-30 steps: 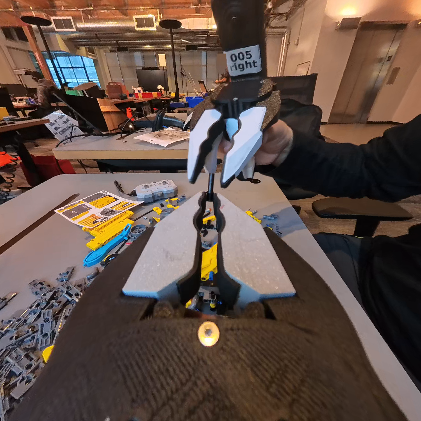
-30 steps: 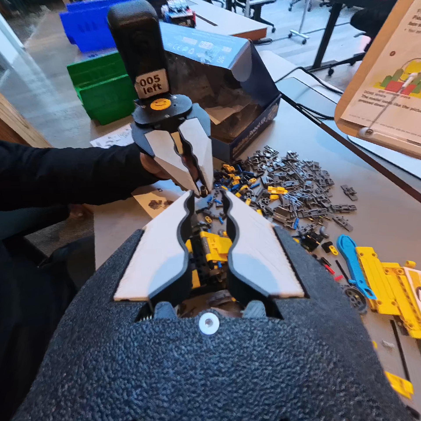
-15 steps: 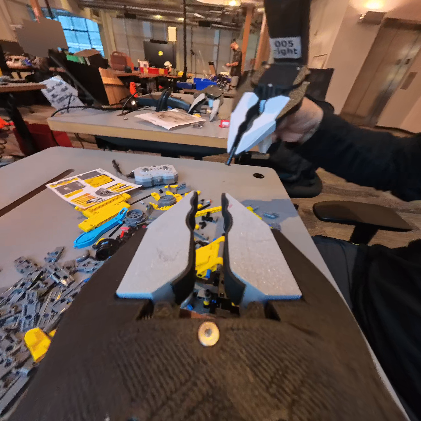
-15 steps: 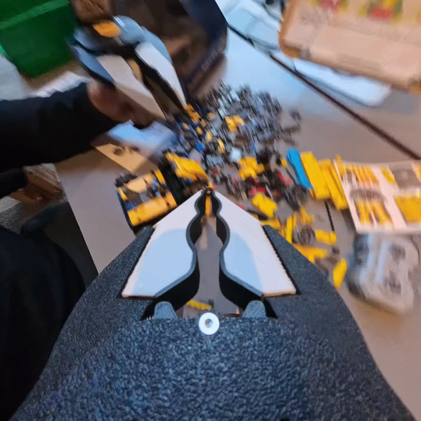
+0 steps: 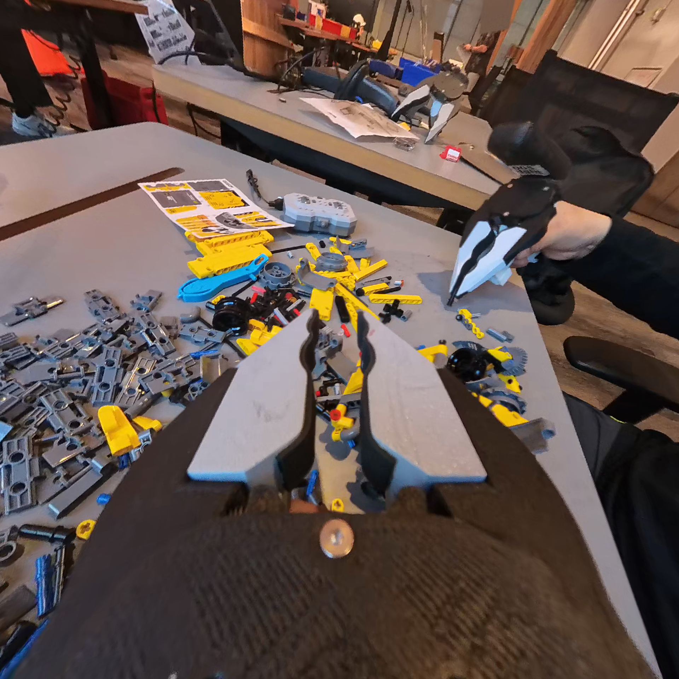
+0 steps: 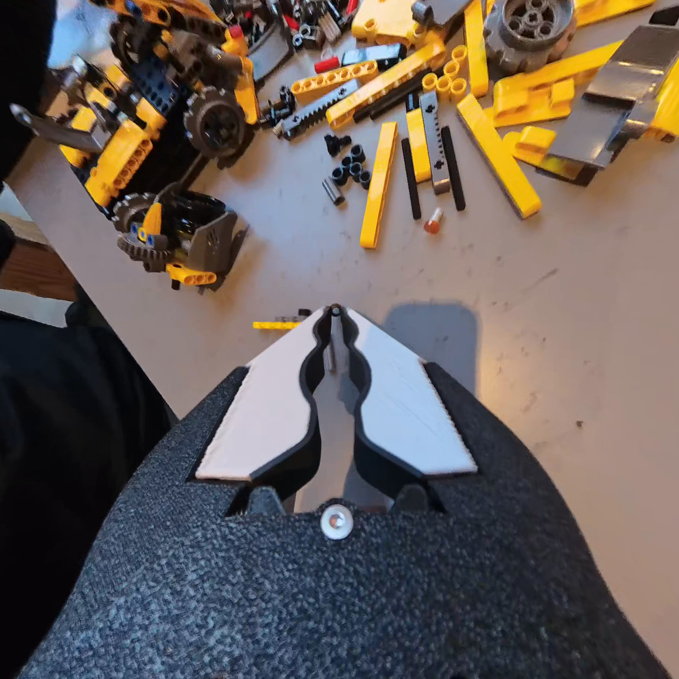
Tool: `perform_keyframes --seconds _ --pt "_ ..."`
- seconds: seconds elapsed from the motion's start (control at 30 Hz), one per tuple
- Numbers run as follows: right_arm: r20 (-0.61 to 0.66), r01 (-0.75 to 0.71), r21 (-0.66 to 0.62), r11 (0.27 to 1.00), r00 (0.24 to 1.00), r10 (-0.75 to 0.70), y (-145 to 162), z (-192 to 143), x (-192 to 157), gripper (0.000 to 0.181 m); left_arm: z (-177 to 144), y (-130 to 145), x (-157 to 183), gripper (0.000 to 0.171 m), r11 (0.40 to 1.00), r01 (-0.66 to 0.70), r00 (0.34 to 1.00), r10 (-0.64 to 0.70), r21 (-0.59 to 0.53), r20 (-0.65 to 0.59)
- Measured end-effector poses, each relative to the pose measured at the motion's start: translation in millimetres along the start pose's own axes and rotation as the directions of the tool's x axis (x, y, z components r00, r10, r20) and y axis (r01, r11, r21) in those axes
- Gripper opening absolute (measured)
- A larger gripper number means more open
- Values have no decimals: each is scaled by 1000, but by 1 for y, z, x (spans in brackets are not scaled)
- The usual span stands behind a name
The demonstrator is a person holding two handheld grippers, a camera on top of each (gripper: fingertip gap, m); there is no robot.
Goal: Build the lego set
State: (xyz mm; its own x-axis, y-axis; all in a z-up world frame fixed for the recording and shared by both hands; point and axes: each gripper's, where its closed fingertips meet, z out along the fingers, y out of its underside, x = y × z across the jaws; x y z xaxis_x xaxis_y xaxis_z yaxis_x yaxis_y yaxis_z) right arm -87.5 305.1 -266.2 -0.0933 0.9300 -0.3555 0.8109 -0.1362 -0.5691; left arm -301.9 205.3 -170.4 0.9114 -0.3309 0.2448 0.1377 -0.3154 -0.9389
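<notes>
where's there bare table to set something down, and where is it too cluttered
Bare: the table right of the right gripper, below the yellow beams; also the far-left table beyond the sticker sheet. Crowded: the grey plate pile and the yellow and black parts ahead of the left gripper.

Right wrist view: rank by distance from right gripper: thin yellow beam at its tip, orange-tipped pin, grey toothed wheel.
From the right gripper:
1. Thin yellow beam, beside the tip, left.
2. Orange-tipped pin, ahead, slightly right.
3. Grey toothed wheel, far top right.
</notes>
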Motion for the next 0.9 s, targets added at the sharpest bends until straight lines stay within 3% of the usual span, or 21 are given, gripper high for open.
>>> perform_keyframes --seconds 0.07,0.23,0.3,0.43,0.6,0.77,0.9 --pt "-38 20 1 1000 999 -19 3 -1 7 14 1 3 -3 19 1000 12 1000 -12 -9 7" --pt "-53 76 23 997 996 -74 -8 -8 10 15 4 9 -4 21 999 12 1000 -11 -39 11" --pt "-60 105 58 993 993 -102 -29 -13 14 15 5 11 -4 21 999 12 1000 -12 -47 12" --pt "-140 213 112 971 970 -197 -101 -12 36 16 7 12 -1 21 998 13 1000 -13 -55 5" --pt "-206 397 -134 908 885 -417 -156 35 76 17 10 17 -1 22 997 6 1000 -6 -79 7" --pt "-109 477 -350 806 834 -540 -160 75 91 16 10 18 -2 22 996 26 1000 -26 -82 1" --pt "-78 509 -443 738 798 -597 -153 83 98 7 10 18 -1 23 996 40 999 -41 -79 -7"
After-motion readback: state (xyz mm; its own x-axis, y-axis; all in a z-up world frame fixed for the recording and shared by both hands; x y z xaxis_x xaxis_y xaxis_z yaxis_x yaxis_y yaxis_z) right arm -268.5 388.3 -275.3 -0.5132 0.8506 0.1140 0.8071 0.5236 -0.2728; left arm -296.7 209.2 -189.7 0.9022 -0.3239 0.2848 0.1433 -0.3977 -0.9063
